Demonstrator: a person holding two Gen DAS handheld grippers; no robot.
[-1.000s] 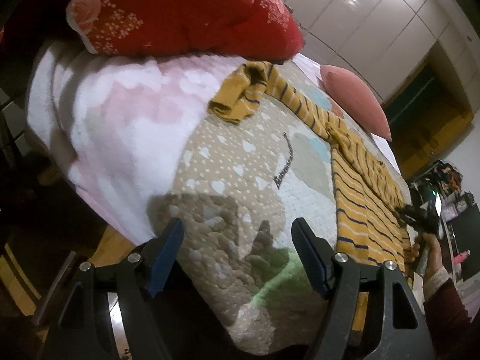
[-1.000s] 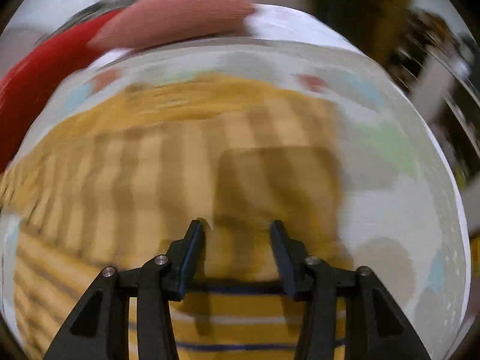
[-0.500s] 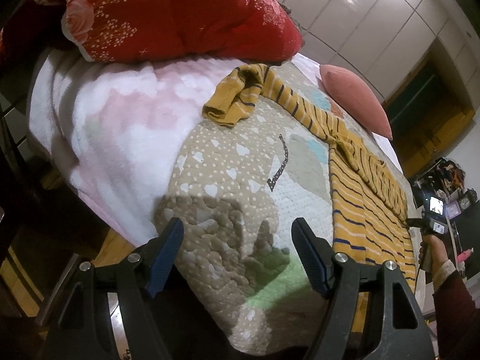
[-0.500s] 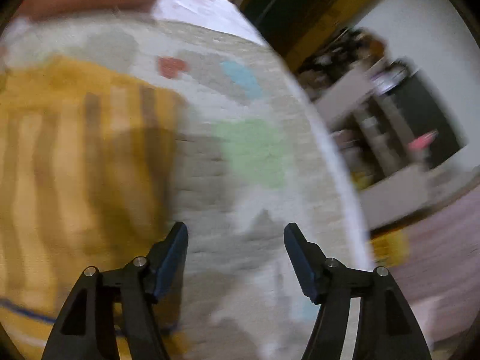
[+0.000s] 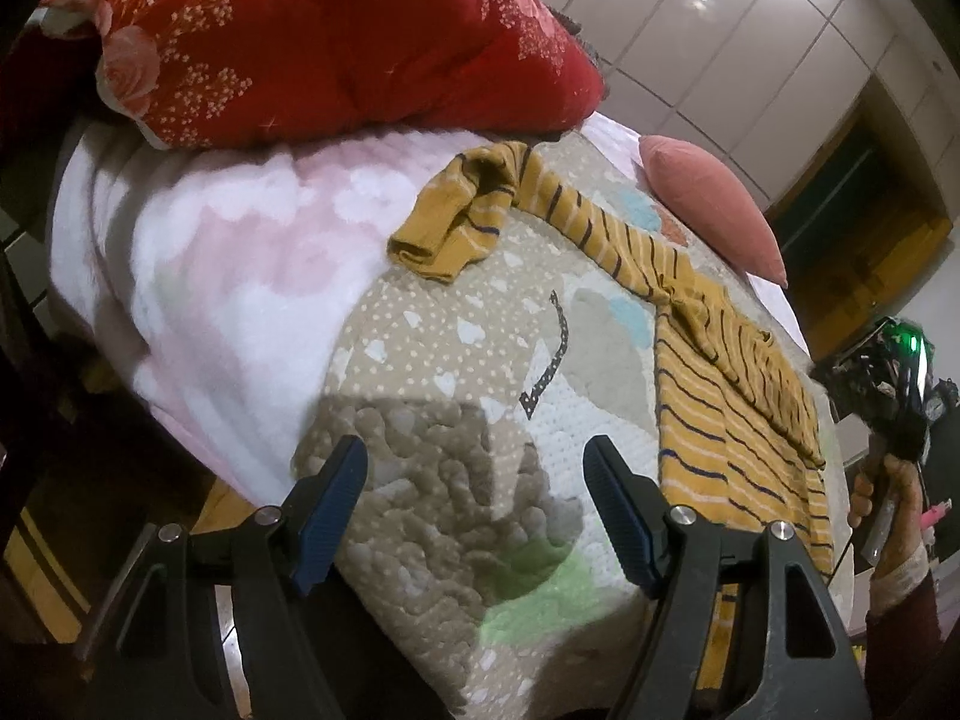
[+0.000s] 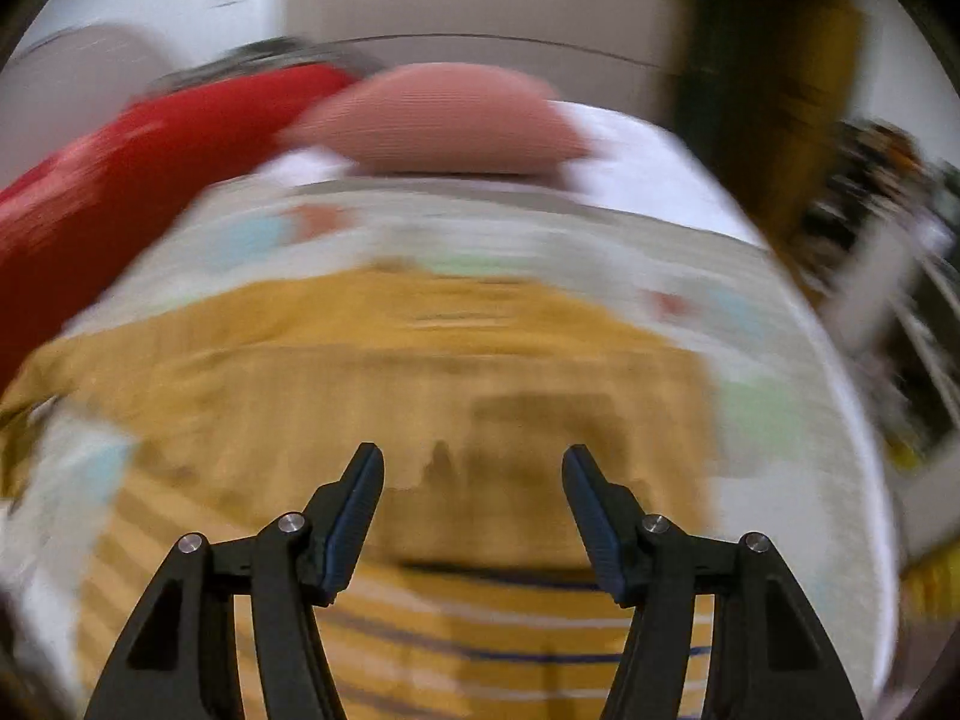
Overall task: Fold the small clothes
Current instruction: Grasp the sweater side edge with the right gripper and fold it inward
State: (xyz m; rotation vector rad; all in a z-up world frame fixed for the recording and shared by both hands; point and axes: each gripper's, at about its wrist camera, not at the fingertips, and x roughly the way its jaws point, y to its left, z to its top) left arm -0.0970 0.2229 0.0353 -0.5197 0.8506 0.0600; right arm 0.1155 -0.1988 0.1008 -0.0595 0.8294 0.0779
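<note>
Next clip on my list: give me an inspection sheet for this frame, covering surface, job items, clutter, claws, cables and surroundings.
Surface: bed with a patterned quilt over a pink-and-white fleece blanket.
Job's things: one mustard striped top lies on the quilt, body mostly flat, one sleeve stretched out and bunched at its end.
Clutter: red floral duvet heaped at the head of the bed; pink cushion beside the top.
Claws: left claw open, empty, over the quilt's near edge; right claw open, empty, above the top; that view is motion-blurred.
Cables: nothing seen.
Surroundings: white wardrobe doors, a dark doorway.
</note>
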